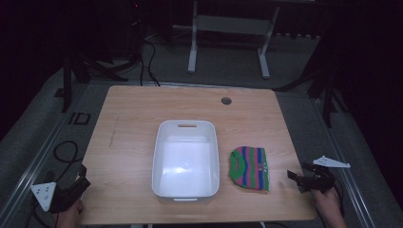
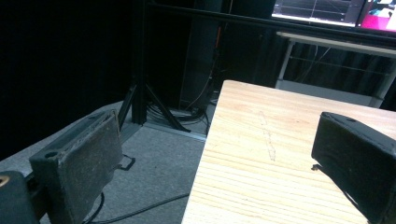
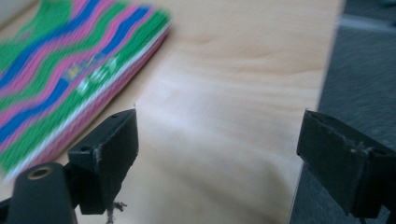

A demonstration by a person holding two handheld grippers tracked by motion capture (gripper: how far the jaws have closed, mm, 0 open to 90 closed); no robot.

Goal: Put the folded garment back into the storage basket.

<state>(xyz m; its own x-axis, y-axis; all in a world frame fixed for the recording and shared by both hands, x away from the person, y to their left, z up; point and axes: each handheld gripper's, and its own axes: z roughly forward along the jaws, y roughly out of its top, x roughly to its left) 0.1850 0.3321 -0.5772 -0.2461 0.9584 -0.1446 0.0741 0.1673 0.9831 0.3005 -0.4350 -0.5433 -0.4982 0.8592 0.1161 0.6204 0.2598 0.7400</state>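
Note:
A folded knitted cloth [image 1: 249, 168] striped green, pink and blue lies on the wooden table [image 1: 133, 114], just right of a white plastic bin [image 1: 186, 158] that holds nothing. My right gripper [image 1: 293, 178] hovers open at the table's right front edge, a short way right of the cloth [image 3: 70, 74], nothing between its jaws. My left gripper [image 1: 82, 176] is open at the table's left front corner, its jaws [image 2: 219, 163] straddling the table's left edge, holding nothing.
A round cable hole [image 1: 226, 100] sits near the table's far edge. Beyond the table stand white desk legs [image 1: 192, 42] and black stands [image 1: 66, 76]. Cables [image 1: 64, 152] lie on the grey floor at the left.

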